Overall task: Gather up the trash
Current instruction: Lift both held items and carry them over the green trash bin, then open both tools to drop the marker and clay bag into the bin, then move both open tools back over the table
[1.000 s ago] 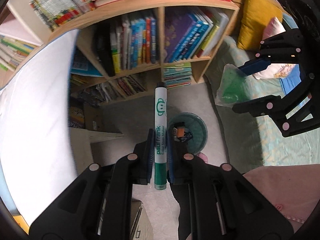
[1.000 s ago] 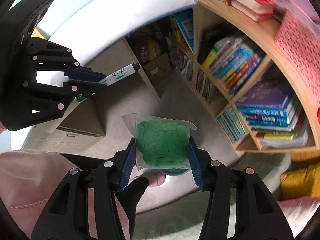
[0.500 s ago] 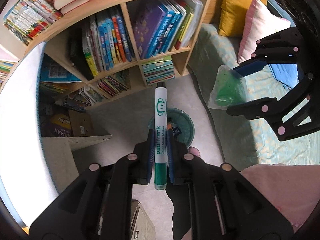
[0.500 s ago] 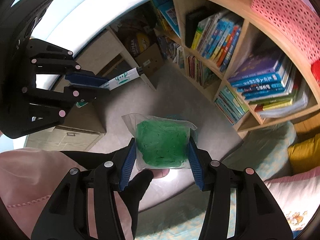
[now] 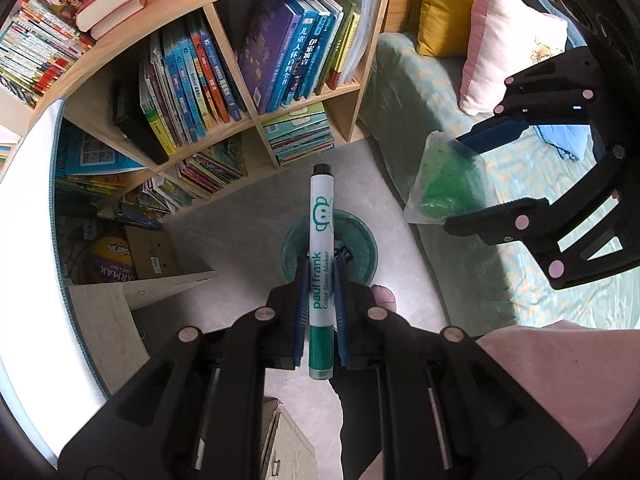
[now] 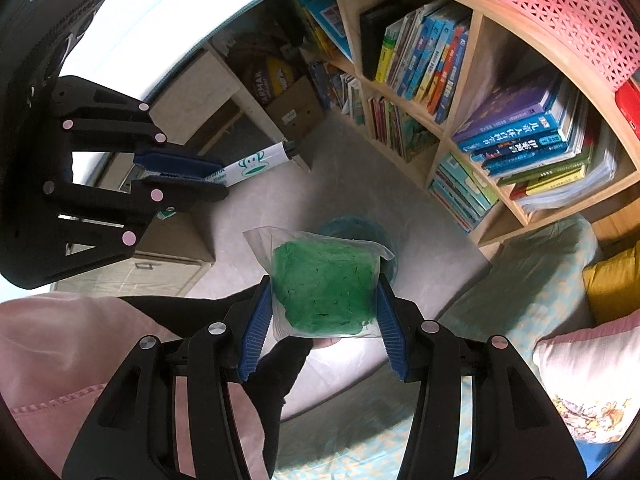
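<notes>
My left gripper [image 5: 321, 270] is shut on a white and green marker [image 5: 321, 236] that points forward, directly above a round teal trash bin [image 5: 360, 246] on the floor. My right gripper [image 6: 324, 286] is shut on a clear plastic bag of green stuff [image 6: 325, 286], held above the same bin [image 6: 352, 224], which the bag mostly hides. In the left wrist view the right gripper [image 5: 472, 184] and its bag [image 5: 444, 184] hang at the right. In the right wrist view the left gripper [image 6: 216, 178] and marker [image 6: 256, 164] are at the left.
A wooden bookshelf [image 5: 240, 80] full of books stands behind the bin. A cardboard box [image 5: 148, 252] and a light wooden cabinet [image 5: 108, 312] are at the left. A sofa with a green cover [image 5: 460, 248] and pillows [image 5: 508, 40] is at the right. My pink-clad legs [image 5: 560, 380] are below.
Both grippers have swung rightward along the bookshelf; the bin has slid under the marker and the sofa pillows have come into view. Both grips are unchanged.
</notes>
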`<state>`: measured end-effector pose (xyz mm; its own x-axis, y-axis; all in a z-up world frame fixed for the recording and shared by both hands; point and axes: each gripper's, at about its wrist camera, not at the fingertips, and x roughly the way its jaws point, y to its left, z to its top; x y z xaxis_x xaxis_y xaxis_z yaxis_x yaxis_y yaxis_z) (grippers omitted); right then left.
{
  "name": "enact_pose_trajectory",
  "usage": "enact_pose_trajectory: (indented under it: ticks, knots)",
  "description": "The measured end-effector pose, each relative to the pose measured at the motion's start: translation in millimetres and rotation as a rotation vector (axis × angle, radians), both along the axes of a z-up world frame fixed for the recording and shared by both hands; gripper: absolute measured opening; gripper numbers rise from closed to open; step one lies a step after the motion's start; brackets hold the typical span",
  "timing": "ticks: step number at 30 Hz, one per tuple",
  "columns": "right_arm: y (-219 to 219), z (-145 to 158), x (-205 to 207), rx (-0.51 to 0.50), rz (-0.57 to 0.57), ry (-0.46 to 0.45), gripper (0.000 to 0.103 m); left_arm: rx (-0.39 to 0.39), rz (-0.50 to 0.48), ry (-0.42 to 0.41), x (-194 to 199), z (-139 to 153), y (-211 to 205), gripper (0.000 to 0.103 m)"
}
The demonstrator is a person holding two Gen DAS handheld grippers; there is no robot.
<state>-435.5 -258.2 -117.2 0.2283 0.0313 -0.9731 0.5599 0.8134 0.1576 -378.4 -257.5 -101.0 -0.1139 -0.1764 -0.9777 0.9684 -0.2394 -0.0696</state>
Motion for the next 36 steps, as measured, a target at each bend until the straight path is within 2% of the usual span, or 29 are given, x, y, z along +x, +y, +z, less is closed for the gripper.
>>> enact_pose_trajectory:
  ticks: [12, 13, 14, 15, 16, 18, 22, 26, 36]
  knots:
    - [0.8, -3.9, -1.1, 0.028, -0.004, 0.002, 0.052, 0.006, -0.015, 0.001, -3.2, -1.1, -2.2, 0.011]
    - [1.2, -3.4, -1.2, 0.027, 0.001, 0.004, 0.057, 0.005, -0.025, 0.005, -4.4, -0.6, -1.0, 0.021]
    - [1.0, -2.2, -2.0, 0.024, 0.005, 0.003, 0.063, 0.009, -0.04, 0.004, -6.5, 0.3, 0.2, 0.065]
    - [0.8, -0.8, -3.0, 0.017, 0.004, 0.003, 0.081, -0.006, -0.037, -0.013, -7.3, 2.3, 1.2, 0.087]
    - [-0.9, 3.7, -5.2, -0.008, -0.009, -0.013, 0.086, -0.034, -0.034, -0.019, -7.2, 5.5, 2.9, 0.095]
    - [-4.1, 6.9, -7.5, -0.002, -0.027, -0.031, 0.086, -0.03, -0.033, 0.001, -5.7, 6.8, 1.9, 0.095]
    - [-10.6, 8.7, -11.9, 0.004, -0.058, -0.04, 0.087, -0.028, -0.029, -0.009, -4.9, 6.1, -1.9, 0.095]
    - [-10.0, 7.1, -11.5, 0.027, -0.059, -0.044, 0.086, -0.031, -0.029, -0.009, -4.5, 7.0, -2.0, 0.095]
    - [-9.9, 10.7, -8.0, 0.011, -0.054, -0.042, 0.087, -0.026, -0.016, -0.013, -2.5, 6.5, -3.6, 0.095]
